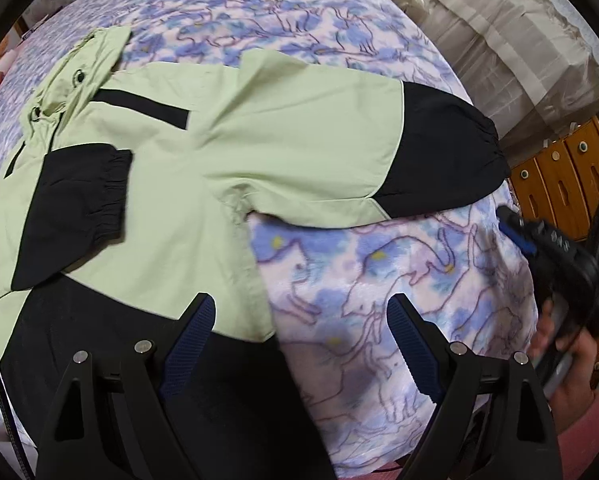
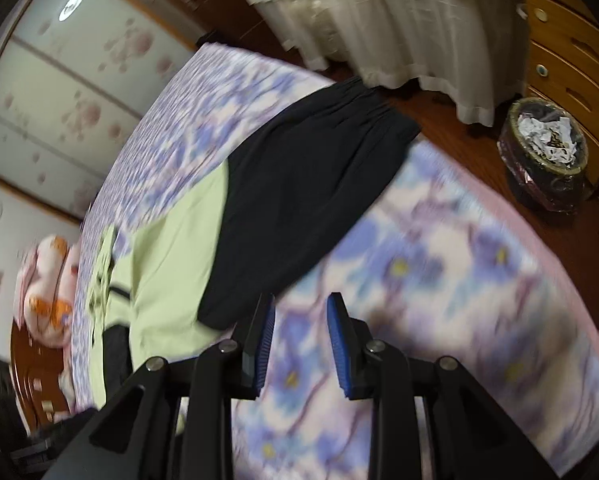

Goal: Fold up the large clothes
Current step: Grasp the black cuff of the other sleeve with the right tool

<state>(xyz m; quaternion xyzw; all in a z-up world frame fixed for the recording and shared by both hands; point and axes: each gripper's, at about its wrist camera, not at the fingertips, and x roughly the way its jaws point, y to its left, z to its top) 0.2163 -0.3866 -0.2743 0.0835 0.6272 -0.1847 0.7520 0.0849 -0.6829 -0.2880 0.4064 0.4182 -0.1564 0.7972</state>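
A light green and black hooded jacket (image 1: pixel 227 140) lies spread on the bed. Its left sleeve is folded across the chest, black cuff (image 1: pixel 79 200) on the body. Its right sleeve (image 1: pixel 439 148) stretches out to the right with a black end. My left gripper (image 1: pixel 299 316) is open and empty, hovering over the jacket's lower edge and the blanket. My right gripper (image 2: pixel 301 316) is open and empty, above the blanket just beside the black end of the outstretched sleeve (image 2: pixel 311 200). It also shows at the right of the left wrist view (image 1: pixel 547 248), held in a hand.
The bed has a blue and pink floral blanket (image 1: pixel 399 288). A cream curtain (image 2: pixel 379 20), a wooden drawer unit (image 2: pixel 567 48) and a waste basket (image 2: pixel 543 152) stand on the floor beyond the bed's edge. A plush toy (image 2: pixel 47 288) lies at the far end.
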